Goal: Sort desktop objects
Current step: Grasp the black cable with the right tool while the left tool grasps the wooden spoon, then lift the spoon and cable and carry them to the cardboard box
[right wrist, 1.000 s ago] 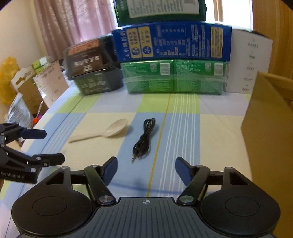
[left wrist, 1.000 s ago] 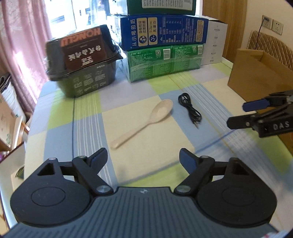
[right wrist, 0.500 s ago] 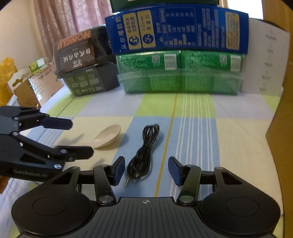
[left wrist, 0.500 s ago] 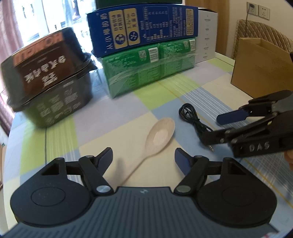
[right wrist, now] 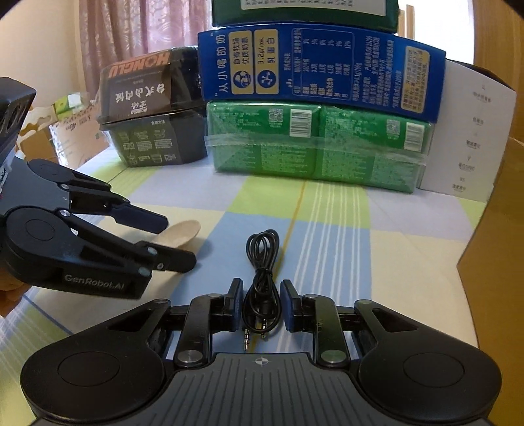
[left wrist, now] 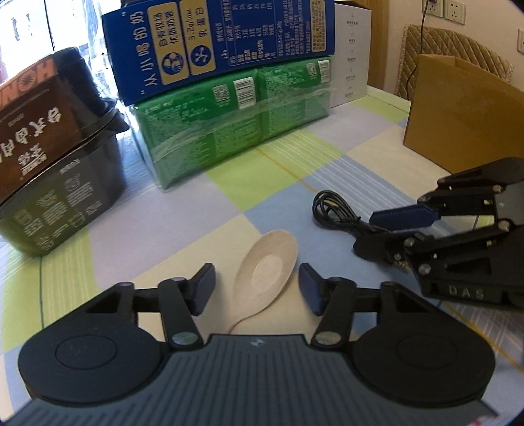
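My left gripper (left wrist: 257,290) fingers closing round the spoon (left wrist: 265,268), right gripper (right wrist: 261,304) narrowing on the cable (right wrist: 262,278); its loose strands could squirt free.

Checked pastel tablecloth (right wrist: 376,236), blue printed carton (right wrist: 321,70) stacked on a film-wrapped green pack (right wrist: 314,147), black lidded food tub (right wrist: 154,108) beside them, white box (right wrist: 471,134), brown cardboard box (left wrist: 461,111), pink curtain (right wrist: 131,29), possibly a quilted headboard (left wrist: 458,55).

One spoon (left wrist: 266,266), one coiled cable (right wrist: 262,281) (black), two hand-held grippers.
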`<state>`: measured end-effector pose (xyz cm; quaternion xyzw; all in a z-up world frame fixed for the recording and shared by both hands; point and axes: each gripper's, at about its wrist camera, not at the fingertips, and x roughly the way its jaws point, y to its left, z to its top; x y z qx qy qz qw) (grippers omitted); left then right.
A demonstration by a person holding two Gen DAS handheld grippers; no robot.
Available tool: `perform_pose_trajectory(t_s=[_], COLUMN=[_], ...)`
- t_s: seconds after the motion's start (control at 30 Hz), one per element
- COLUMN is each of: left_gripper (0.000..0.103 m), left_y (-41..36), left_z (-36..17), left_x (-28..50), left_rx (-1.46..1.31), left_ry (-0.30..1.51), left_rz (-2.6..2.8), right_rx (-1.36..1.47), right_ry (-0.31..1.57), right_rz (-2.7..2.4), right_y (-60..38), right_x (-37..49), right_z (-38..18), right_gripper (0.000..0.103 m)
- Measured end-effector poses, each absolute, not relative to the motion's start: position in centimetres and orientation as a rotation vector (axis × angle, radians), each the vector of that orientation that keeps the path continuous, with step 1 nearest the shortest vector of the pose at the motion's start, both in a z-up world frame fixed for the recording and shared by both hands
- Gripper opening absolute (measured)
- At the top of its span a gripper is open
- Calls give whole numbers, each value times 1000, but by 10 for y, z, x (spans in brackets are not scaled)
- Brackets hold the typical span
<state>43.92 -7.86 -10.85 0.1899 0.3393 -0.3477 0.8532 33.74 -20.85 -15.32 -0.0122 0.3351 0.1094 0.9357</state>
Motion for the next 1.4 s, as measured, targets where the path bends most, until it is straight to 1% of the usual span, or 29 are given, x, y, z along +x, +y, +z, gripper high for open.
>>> perform_pose_trajectory(t_s=[0.03,0.07,0.13,0.17,0.2,0.33,0.43,0.53,0.77,0.9,1.07,1.2,1.27,1.3,1.33,1.4], left_gripper=[40,37,26,23,15,8,5,5,5,5,5,5,5,5,5,5], left_y=[-81,-82,-85,-86,-87,-91,-95,-96,-86,-78,-75,-76,-73,-71,-70,-69], left_z=[-109,-108,-107,-107,-106,-101,-96,-90,-76,-69,-70,-65,-68,-69,-70,-72], left_x=[439,438,434,431,428,407,385,357,277,230,184,177,179,181,182,182], left_rx=[399,401,405,405,404,393,383,351,173,103,97,133,103,85,75,74], left_ry=[716,718,727,733,742,797,841,880,958,981,978,943,952,957,957,955], left_rz=[-736,-739,-736,-731,-723,-656,-620,-594,-521,-486,-470,-460,-457,-459,-459,-458], right_rx=[-24,-24,-19,-17,-13,3,21,57,136,127,49,47,56,52,46,42], right_ry=[687,689,696,701,708,743,779,816,866,898,837,810,797,788,780,764], right_rz=[224,224,223,223,222,222,227,233,254,256,272,275,283,285,283,289], right_y=[-210,-211,-214,-215,-217,-223,-228,-233,-243,-248,-249,-248,-247,-245,-244,-241], right_x=[336,334,328,324,318,293,267,239,168,132,103,107,111,114,117,122], right_z=[-153,-153,-152,-151,-150,-147,-143,-138,-124,-127,-133,-136,-139,-140,-141,-143], right_gripper=[21,21,20,20,20,19,19,18,18,18,18,22,24,27,32,37])
